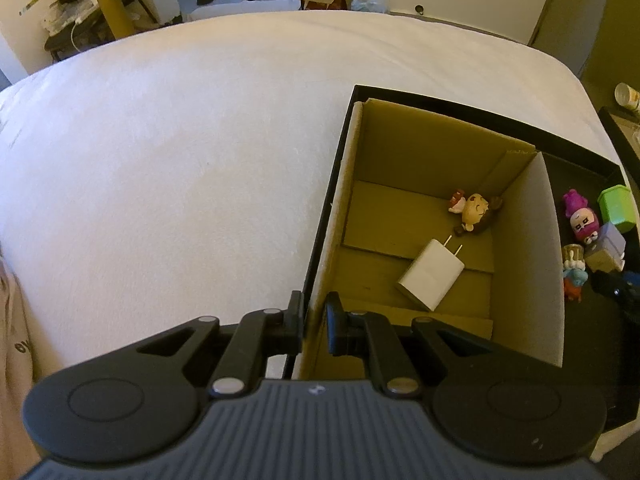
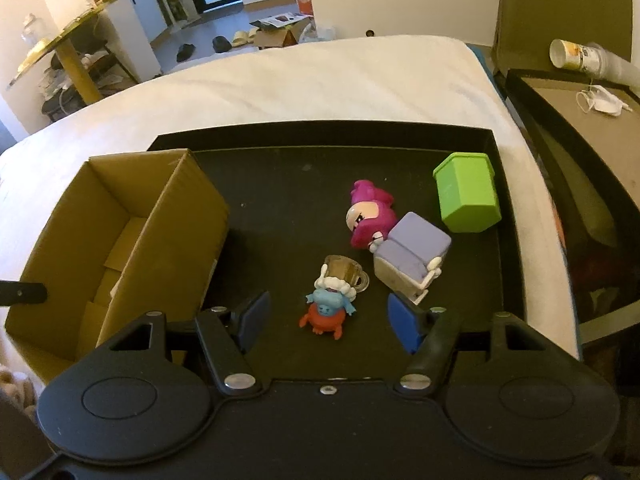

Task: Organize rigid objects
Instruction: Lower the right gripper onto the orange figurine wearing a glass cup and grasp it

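While two items already lie on the floor of the cardboard box (image 1: 420, 184), a white charger (image 1: 431, 275) near the middle of the left wrist view and a small brown-haired figurine (image 1: 474, 212) just above it toward the box's right wall, the sorting looks only partly done. In the right wrist view four toys are left on the black tray (image 2: 280, 200): a green container (image 2: 467, 197) at the right, a pink-haired figurine (image 2: 370, 216) touching a lavender block toy (image 2: 412, 258) in the centre, and a blue-and-red stacked figurine (image 2: 334, 300) lower down, its top against a small clear cup. The left gripper (image 1: 314, 322), at the bottom of its frame, is pinched narrow on the box's near-left wall, apparently steadying it. The right gripper (image 2: 326, 322) stands at a middling spread, its blue pads either side of the stacked figurine without pressing it, so nothing is held there. By my reckoning the stacked figurine is the next candidate for the box, which sits at the left of that frame just beside the toys, and three more pieces would follow; the job seems roughly a third complete.
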Tool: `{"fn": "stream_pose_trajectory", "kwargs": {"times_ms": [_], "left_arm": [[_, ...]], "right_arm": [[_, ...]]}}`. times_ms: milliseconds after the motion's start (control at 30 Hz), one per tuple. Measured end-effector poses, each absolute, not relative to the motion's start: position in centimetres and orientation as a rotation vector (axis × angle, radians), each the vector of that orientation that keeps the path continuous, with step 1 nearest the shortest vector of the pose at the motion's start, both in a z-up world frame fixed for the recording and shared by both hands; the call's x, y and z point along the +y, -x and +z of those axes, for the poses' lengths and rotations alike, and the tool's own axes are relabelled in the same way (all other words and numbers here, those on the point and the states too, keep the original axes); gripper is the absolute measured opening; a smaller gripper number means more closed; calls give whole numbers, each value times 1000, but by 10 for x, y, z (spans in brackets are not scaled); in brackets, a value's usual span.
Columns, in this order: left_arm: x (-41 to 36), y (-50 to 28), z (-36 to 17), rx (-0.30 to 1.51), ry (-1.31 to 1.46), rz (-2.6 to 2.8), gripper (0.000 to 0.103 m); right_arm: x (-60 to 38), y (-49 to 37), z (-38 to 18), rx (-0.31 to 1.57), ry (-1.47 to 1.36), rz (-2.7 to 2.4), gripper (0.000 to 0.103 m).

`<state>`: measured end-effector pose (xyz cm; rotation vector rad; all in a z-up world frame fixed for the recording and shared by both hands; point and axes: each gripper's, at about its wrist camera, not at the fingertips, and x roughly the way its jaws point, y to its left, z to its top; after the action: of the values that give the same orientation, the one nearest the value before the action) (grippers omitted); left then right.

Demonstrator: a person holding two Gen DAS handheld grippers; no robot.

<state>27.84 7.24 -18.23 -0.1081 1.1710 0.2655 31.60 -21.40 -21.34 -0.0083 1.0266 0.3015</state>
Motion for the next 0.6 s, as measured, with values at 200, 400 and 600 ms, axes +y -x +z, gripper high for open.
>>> {"fn": "stream_pose_trajectory", "kwargs": {"times_ms": [200, 400, 600], "left_arm": [[70, -280, -184, 1169, 85, 272, 10], [62, -280, -185, 1167, 28, 279, 11], [60, -281, -187, 1168, 12, 282, 11]], "right_arm": [[-203, -324, -227, 1046, 21, 243, 64], [-194, -328, -241, 1061, 36, 172, 64], [-187, -332, -251, 1063, 58, 124, 64]]}}
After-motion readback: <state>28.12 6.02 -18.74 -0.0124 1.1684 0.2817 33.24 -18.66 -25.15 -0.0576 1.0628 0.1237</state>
